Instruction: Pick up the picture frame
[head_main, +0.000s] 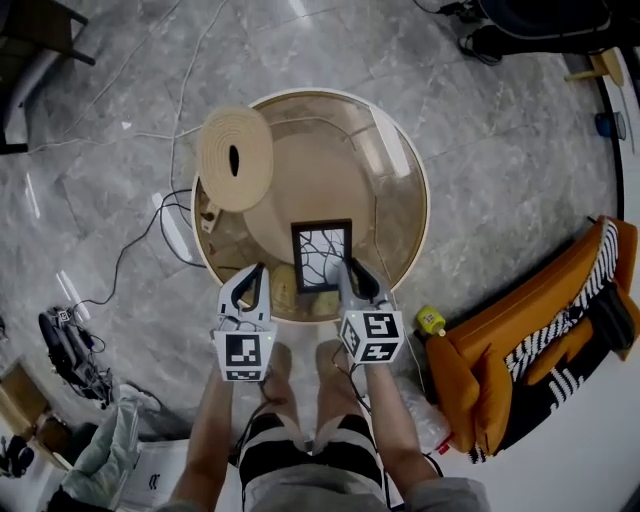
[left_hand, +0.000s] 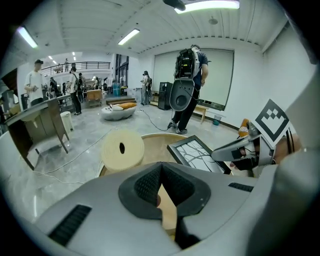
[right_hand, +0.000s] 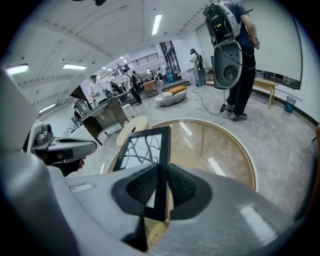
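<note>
The picture frame (head_main: 321, 256), black with a branch drawing behind its glass, hangs tilted over the near part of the round glass-topped table (head_main: 400, 150). My right gripper (head_main: 352, 268) is shut on the frame's right edge. In the right gripper view that edge (right_hand: 162, 150) stands upright between the pads of the right gripper (right_hand: 161, 172). My left gripper (head_main: 258, 272) is just left of the frame and not touching it. Its jaws meet with nothing between them in the left gripper view (left_hand: 161, 167), where the frame (left_hand: 197, 152) shows to the right.
A cream round disc with a dark slot (head_main: 235, 158) stands over the table's left rim. An orange sofa with a striped throw (head_main: 540, 330) is at the right, with a yellow object (head_main: 431, 320) beside it. Cables (head_main: 150, 230) cross the floor at left. A person with a backpack (left_hand: 187, 85) stands beyond the table.
</note>
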